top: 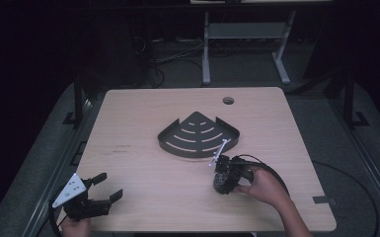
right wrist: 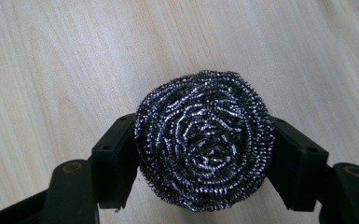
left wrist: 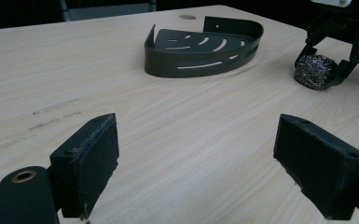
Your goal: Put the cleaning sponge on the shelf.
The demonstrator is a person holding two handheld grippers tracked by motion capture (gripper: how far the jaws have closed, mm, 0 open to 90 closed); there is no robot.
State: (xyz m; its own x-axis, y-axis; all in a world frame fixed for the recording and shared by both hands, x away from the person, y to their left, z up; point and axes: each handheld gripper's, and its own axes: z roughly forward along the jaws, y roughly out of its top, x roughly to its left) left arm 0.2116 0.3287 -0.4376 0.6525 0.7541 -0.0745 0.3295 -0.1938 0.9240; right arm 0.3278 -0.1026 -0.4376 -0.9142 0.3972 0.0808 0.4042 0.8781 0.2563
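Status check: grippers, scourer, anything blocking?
Left gripper open, idle at table edge. Right gripper shut on steel wool scourer, on table. Black corner shelf ahead, path clear.

My light wooden table (top: pixel 143 163) stands on grey carpet (top: pixel 321 123) in a dim room, a white-legged desk frame (top: pixel 206 49) and tangled cables (top: pixel 163 54) beyond.

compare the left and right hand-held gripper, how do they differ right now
The left hand-held gripper is open with nothing between its jaws; the right hand-held gripper is shut on a steel scourer. The left sits near the table's front corner, the right beside the black corner shelf. Both are black.
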